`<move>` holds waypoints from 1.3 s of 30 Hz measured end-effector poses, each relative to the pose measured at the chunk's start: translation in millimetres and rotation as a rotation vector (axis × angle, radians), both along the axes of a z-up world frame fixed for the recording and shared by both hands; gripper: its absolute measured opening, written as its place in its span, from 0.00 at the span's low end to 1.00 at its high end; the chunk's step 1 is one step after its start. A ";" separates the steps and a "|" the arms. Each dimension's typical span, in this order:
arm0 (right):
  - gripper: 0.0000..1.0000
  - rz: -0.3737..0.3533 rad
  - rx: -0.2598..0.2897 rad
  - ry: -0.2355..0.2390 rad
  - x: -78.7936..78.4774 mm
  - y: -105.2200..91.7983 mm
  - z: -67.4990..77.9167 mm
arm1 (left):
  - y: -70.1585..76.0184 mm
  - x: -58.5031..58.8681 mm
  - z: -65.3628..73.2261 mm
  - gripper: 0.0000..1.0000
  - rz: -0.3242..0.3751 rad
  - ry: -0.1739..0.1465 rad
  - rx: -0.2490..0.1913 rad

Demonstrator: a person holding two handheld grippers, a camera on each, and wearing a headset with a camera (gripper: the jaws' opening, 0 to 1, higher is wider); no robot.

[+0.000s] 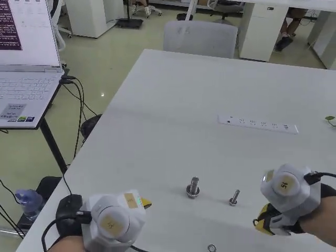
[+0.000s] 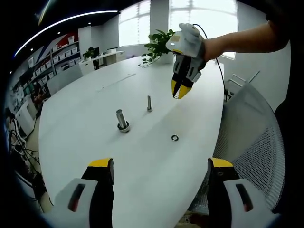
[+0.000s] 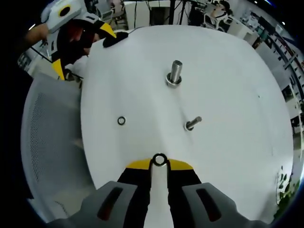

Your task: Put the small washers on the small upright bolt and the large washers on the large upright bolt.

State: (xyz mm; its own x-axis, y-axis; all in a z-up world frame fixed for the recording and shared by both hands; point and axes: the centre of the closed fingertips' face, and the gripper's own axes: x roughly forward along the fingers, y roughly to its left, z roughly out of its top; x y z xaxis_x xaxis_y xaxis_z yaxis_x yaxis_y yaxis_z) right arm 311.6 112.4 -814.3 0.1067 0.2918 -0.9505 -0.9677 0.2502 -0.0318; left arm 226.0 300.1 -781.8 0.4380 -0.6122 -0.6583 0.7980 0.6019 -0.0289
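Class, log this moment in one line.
left gripper: open, empty | right gripper: shut on washer | spare washer: on table | large bolt, small bolt: upright

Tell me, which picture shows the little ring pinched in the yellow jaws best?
The right gripper view: the washer sits close up, pinched between the right gripper's jaws. The head view and left gripper view show that gripper from farther off, its washer too small to make out.
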 end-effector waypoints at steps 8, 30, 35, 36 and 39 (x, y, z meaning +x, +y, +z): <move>0.13 0.016 0.011 -0.012 18.3 11.6 7.4 | -3.1 -2.6 -2.0 0.83 -0.003 0.014 -0.015; 0.13 0.012 0.015 -0.039 59.8 32.6 15.9 | -1.5 2.1 -7.7 0.84 -0.022 0.025 0.000; 0.13 0.018 0.003 -0.034 62.4 34.5 11.0 | 0.8 3.7 -8.0 0.84 -0.019 0.027 0.001; 0.13 0.017 0.001 -0.032 62.9 35.3 10.1 | 1.6 4.0 -8.3 0.84 -0.018 0.028 0.001; 0.13 0.014 -0.002 -0.026 62.9 36.8 9.1 | 3.6 4.5 -9.2 0.83 -0.015 0.029 0.003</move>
